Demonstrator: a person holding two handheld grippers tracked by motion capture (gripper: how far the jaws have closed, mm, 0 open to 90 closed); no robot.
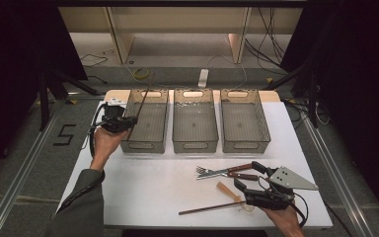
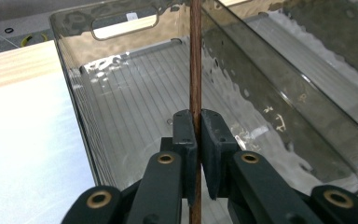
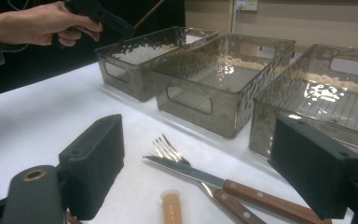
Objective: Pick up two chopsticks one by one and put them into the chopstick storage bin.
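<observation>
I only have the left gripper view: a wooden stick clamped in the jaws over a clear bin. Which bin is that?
Observer: It is the leftmost bin of three set in a row.
Operator: What lies loose on the table?
Observer: A fork, a knife, a second stick and a short orange piece, all at the near right.
Operator: And the right gripper?
Observer: The right gripper hovers beside the knife, jaws wide open, holding nothing.
</observation>
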